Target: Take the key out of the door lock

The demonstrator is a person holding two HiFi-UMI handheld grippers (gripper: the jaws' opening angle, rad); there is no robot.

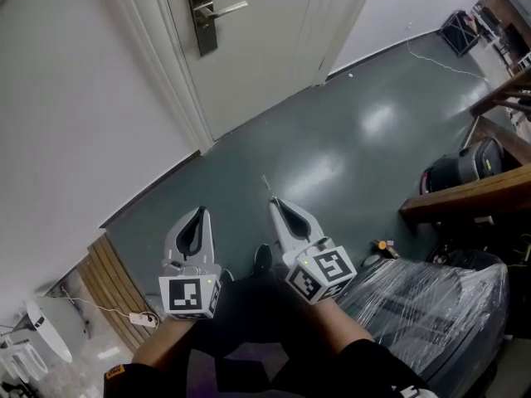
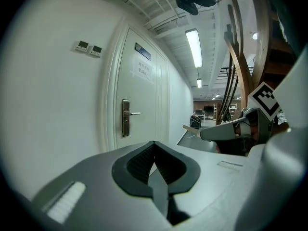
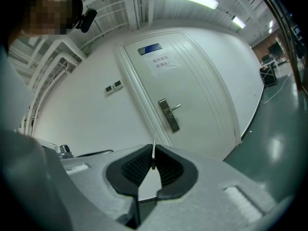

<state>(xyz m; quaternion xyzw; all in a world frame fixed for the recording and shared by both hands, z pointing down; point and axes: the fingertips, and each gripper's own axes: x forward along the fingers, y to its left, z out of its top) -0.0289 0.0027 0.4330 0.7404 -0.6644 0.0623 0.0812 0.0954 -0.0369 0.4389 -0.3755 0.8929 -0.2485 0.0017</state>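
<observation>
The white door [image 1: 265, 31] stands closed across the floor, with its metal lock plate [image 1: 199, 15] and lever handle [image 1: 228, 9] at the top of the head view. No key shows in the lock plate [image 3: 169, 115]. My right gripper [image 1: 274, 202] is held low over my lap, shut on a thin key [image 3: 154, 154]; the key's tip [image 1: 266, 186] sticks out past the jaws toward the door. My left gripper [image 1: 199, 214] is beside it, shut with nothing between its fingers. In the left gripper view the lock plate [image 2: 125, 118] is far ahead.
A wooden stair beam [image 1: 465, 193] and a plastic-wrapped bulk [image 1: 431, 301] crowd the right side. A dark bag [image 1: 460, 168] sits beyond the beam. Wooden slats [image 1: 112, 284] and a white cable plug [image 1: 137, 317] lie at the left. Green floor [image 1: 332, 148] stretches to the door.
</observation>
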